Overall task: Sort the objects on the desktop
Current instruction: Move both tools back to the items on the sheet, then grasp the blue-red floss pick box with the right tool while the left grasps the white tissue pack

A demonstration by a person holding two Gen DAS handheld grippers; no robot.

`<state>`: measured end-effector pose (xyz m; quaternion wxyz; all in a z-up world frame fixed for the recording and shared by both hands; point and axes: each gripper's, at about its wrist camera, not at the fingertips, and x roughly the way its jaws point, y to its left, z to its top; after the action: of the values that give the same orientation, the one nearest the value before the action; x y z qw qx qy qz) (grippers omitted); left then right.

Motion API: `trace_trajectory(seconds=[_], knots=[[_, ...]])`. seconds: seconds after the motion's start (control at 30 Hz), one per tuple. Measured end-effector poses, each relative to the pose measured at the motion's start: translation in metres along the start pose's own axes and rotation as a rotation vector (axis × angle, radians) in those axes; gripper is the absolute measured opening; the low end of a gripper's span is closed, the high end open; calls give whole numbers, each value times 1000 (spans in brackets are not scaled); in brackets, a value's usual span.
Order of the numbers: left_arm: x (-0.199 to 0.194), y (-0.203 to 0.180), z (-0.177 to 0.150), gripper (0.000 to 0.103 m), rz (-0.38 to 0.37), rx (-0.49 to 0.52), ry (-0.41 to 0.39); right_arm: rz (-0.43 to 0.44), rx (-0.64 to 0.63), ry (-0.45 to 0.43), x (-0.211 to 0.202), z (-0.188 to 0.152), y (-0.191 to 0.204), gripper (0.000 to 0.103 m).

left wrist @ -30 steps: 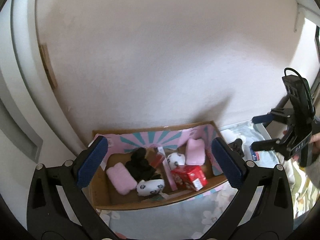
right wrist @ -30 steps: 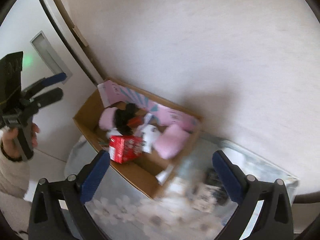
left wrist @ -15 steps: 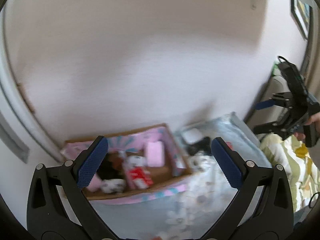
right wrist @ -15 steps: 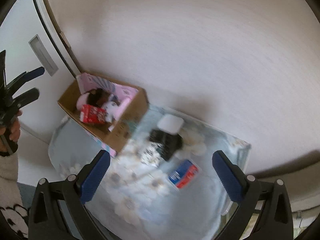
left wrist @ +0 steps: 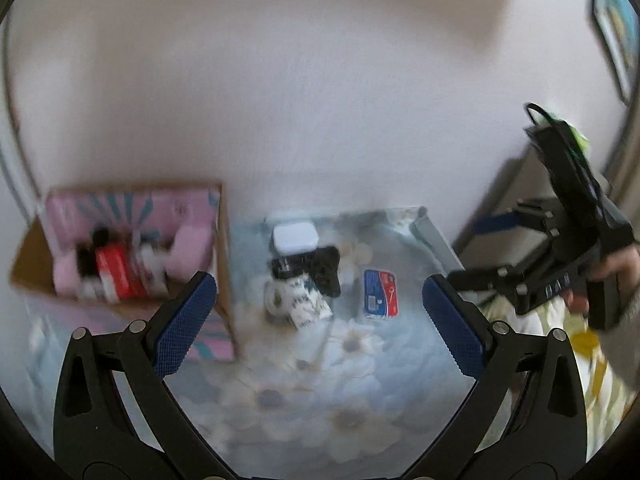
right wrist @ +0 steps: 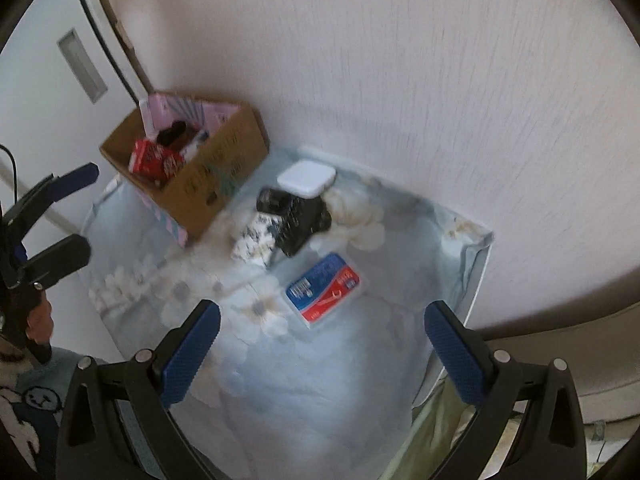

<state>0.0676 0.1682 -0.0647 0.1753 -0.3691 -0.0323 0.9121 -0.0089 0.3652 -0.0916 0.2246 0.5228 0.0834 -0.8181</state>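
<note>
- Box (right wrist: 208, 184) at 10 o'clock in the right wrist view, cardboard, hard against the wall; already holds a red carton (right wrist: 154, 158), pink soft items and something black. Looks partly filled, so sorting seems underway.
- Left gripper (left wrist: 319, 312): jaws wide apart, nothing between them, held above the floral cloth (left wrist: 320, 392).
- Loose cluster at 12 o'clock of the left view: white lidded case (left wrist: 295, 237) nearest the wall, black object (left wrist: 320, 270) touching it, patterned black-and-white item (left wrist: 302, 300) pressed against that.
- Blue-and-red packet (right wrist: 323, 287) lies flat, alone, just right of the cluster.
- Right gripper (right wrist: 322, 344): jaws also spread, empty, packet at its 12 o'clock.
- Risks, my read: the three clustered items touch, so closing on one may drag or tip a neighbour; flat packet gives the pads little edge and could slide on the cloth; cloth may bunch if a fingertip digs in; both frames are blurred, so aim is uncertain.
</note>
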Motion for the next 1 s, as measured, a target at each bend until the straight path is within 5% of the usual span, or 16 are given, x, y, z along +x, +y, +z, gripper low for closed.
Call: trace_trajectory(seconds=[0.2, 0.5, 0.83, 1.0], knots=[[56, 2, -37, 101, 123, -235, 56, 26, -46, -11, 39, -22, -10, 102], [118, 1, -57, 98, 245, -268, 66, 49, -249, -20, 86, -40, -9, 102], [148, -4, -61, 98, 280, -225, 88, 138, -378, 3, 109, -27, -14, 102], [160, -7, -63, 83, 269, -209, 126, 162, -405, 3, 116, -25, -11, 102]])
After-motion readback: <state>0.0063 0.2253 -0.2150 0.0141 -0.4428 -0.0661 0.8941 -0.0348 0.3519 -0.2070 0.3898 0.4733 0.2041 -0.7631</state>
